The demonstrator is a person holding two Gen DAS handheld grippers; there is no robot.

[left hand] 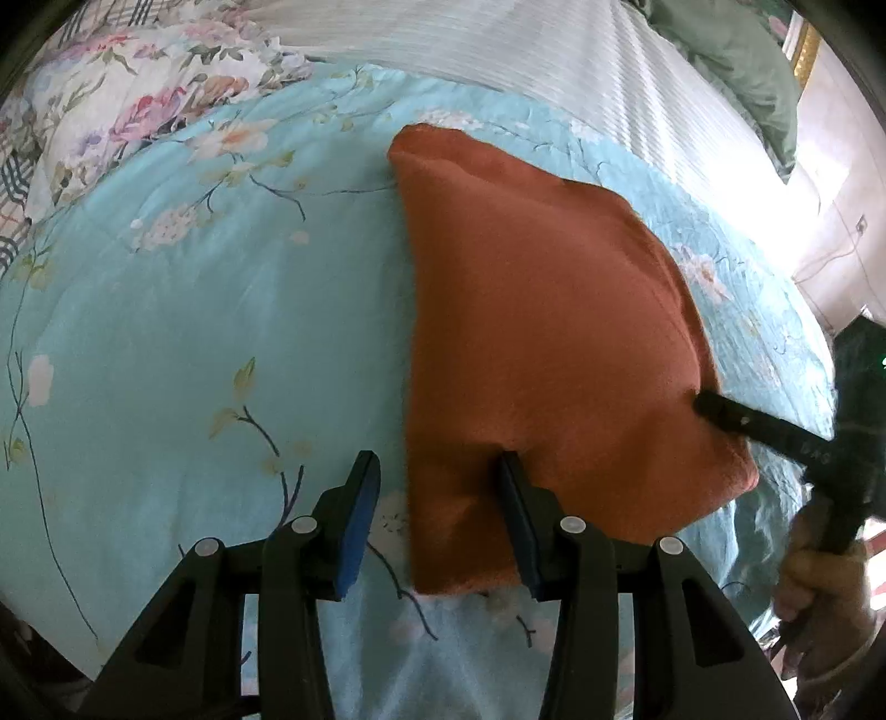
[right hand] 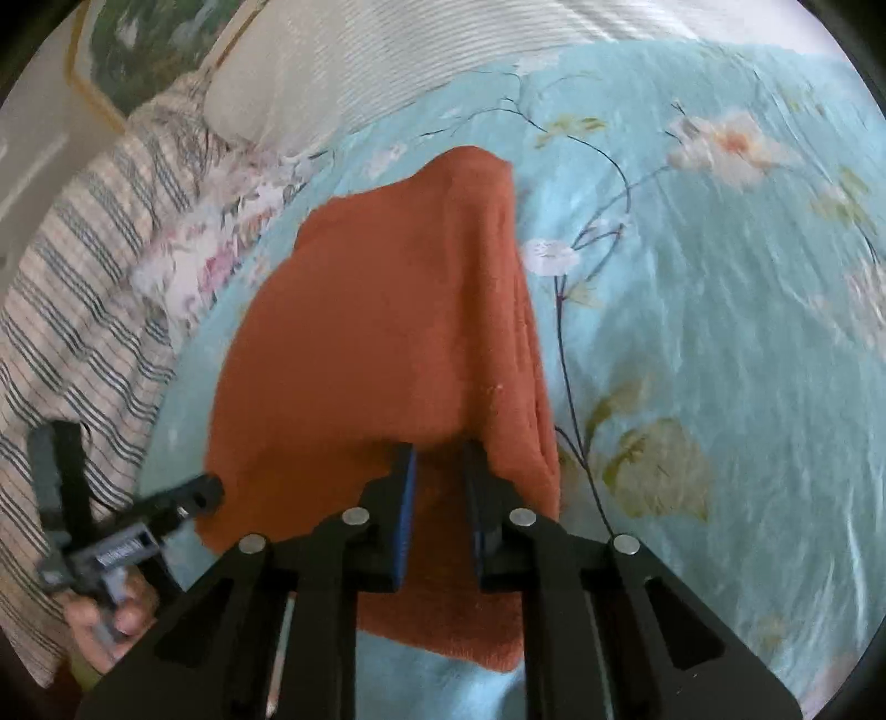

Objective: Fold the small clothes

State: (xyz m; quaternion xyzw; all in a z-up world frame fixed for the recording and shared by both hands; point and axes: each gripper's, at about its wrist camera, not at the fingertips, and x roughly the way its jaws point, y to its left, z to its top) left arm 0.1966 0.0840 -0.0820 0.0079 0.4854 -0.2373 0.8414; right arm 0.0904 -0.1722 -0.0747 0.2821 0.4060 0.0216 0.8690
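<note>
An orange fleece garment (left hand: 542, 343) lies folded on a turquoise floral quilt (left hand: 194, 332). My left gripper (left hand: 437, 471) is open at the cloth's near left edge: its right finger rests on the cloth, its left finger over the quilt. The right gripper (left hand: 714, 410) enters from the right in the left wrist view, its tip at the cloth's right edge. In the right wrist view my right gripper (right hand: 440, 454) stands partly open astride a raised fold of the orange garment (right hand: 387, 310). The left gripper (right hand: 188, 498) shows at the cloth's left corner.
A white ribbed bedspread (left hand: 498, 50) lies beyond the quilt. A floral pillow (left hand: 127, 111) sits far left, a green cushion (left hand: 736, 61) far right. A striped blanket (right hand: 83, 266) borders the quilt in the right wrist view. The bed edge drops at right.
</note>
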